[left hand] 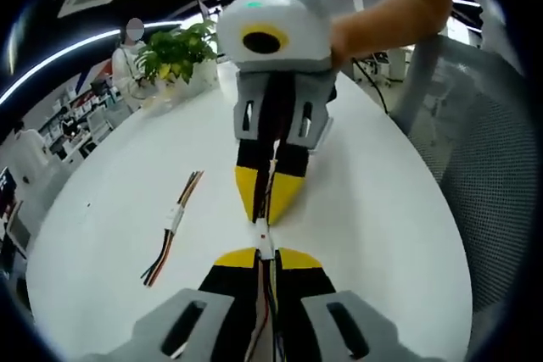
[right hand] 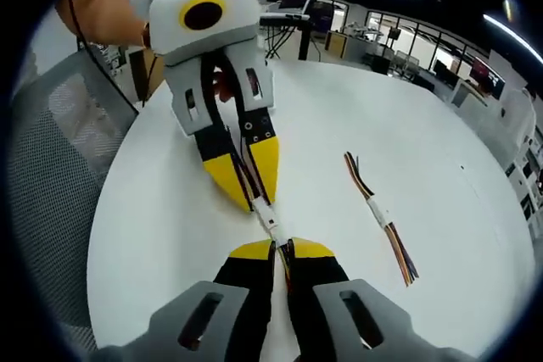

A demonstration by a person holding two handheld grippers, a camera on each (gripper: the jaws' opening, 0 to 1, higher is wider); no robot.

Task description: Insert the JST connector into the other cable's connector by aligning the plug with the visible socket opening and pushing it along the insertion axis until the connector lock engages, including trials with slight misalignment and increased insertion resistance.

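- Overall, both grippers met nose to nose above a round white table point(left hand: 382, 209), each held by a person; a bare forearm point(left hand: 399, 14) showed behind the right gripper in the left gripper view
- Left gripper point(left hand: 266, 253): its yellow-tipped jaws stood together, clamped on a cable point(left hand: 268, 311) of thin coloured wires that ran back between them; the same gripper point(right hand: 252, 201) appeared in the right gripper view, coming in from the upper left with its jaws likewise pinched on wires
- Right gripper point(right hand: 282, 248): jaws closed on its own cable; in the left gripper view it point(left hand: 267, 214) pointed down toward the camera, tips together
- JST connector point(left hand: 265, 235): a small white body sat between the two pairs of tips, touching both; in the right gripper view the white connector pair point(right hand: 268, 219) bridged the short gap from one gripper's tips to the other's. Whether the lock had engaged could not be told
- A second cable assembly point(right hand: 380, 214), with a white joint at its middle and fanned coloured wire ends, lay flat on the table, well apart from the grippers; it point(left hand: 174, 225) also showed in the left gripper view
- A potted green plant point(left hand: 176, 50) stood at the far edge of the table
- A grey mesh chair back point(right hand: 59, 125) stood just beside the table rim
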